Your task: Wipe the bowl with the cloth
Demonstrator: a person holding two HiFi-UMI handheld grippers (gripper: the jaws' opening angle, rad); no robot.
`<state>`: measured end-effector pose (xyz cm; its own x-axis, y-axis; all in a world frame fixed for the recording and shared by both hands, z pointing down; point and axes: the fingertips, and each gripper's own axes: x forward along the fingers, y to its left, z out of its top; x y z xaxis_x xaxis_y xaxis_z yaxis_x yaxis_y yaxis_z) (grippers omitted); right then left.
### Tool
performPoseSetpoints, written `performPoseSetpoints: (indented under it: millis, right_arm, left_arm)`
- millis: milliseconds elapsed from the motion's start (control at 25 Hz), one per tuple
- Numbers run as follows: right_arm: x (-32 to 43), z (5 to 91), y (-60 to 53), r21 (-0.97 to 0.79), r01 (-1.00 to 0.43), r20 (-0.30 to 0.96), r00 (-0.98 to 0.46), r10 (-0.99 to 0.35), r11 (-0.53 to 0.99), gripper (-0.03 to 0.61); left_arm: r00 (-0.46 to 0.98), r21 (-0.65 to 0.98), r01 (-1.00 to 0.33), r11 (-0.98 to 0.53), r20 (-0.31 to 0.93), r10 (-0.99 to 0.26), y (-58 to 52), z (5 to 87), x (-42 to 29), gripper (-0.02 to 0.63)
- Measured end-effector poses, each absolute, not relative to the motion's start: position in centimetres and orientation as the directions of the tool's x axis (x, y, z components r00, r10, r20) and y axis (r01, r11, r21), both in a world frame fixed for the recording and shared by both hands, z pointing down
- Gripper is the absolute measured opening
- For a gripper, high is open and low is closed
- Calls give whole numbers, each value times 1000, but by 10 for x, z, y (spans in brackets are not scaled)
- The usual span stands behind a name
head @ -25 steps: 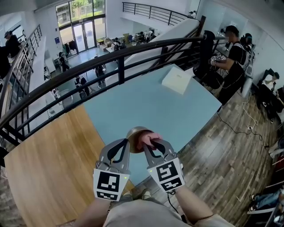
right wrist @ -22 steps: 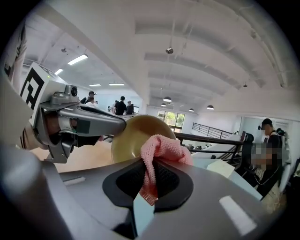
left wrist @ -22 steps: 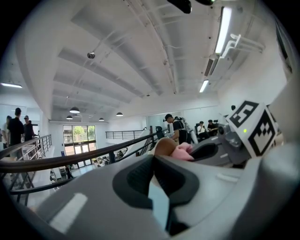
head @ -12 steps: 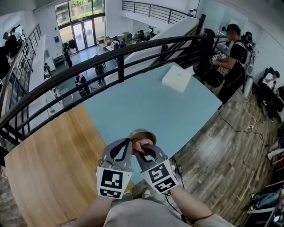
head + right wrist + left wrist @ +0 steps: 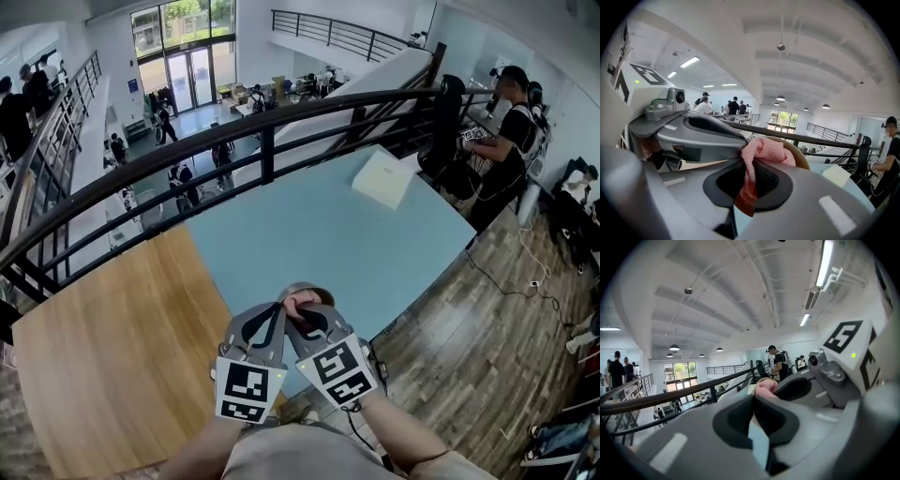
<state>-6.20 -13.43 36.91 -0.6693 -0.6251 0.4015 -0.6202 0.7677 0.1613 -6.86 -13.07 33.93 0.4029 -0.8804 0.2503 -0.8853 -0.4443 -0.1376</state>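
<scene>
In the head view both grippers meet just above the blue table's near edge. My left gripper [image 5: 274,310] is shut on the rim of a small brownish bowl [image 5: 307,289], which it holds tilted off the table. My right gripper [image 5: 303,315] is shut on a pink cloth [image 5: 300,302] that lies against the bowl. In the right gripper view the knitted cloth [image 5: 764,150] bunches out of the shut jaws and covers part of the bowl [image 5: 802,159]. From the left gripper view a little of the cloth [image 5: 765,387] shows past my own jaws; most of the bowl is hidden.
The blue table [image 5: 319,230] carries a white box [image 5: 384,178] at its far right. A wooden table [image 5: 103,347] adjoins it on the left. A black railing [image 5: 267,141] runs behind both. A person [image 5: 511,122] stands at the right on the plank floor.
The right gripper has swung left with the cloth, closing in on the left gripper and moving across the bowl. Both grippers and the bowl sit a little nearer to me.
</scene>
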Motion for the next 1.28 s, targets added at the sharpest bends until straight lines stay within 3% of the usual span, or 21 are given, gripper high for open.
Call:
performPoseSetpoints:
  millis: [280, 560, 760, 1080, 1280]
  right_arm:
    - [-39, 353, -149, 127, -707, 336, -629, -701, 695, 32]
    - [1, 369, -159, 75, -774, 361, -567, -740, 629, 32]
    - [10, 359, -154, 47, -767, 326, -593, -736, 639, 34]
    - [12, 278, -145, 68, -718, 139, -681, -719, 693, 34]
    - [-8, 264, -153, 147, -667, 154, -714, -683, 731, 34]
  left_arm:
    - [417, -112, -884, -454, 255, -873, -133, 343, -68, 4]
    - [436, -96, -876, -472, 259, -862, -136, 348, -55, 5]
    - [427, -108, -878, -467, 269, -864, -142, 349, -47, 5]
    - [389, -190, -870, -455, 301, -871, -145, 355, -52, 5]
    - [424, -203, -844, -496, 314, -849, -144, 357, -35, 5]
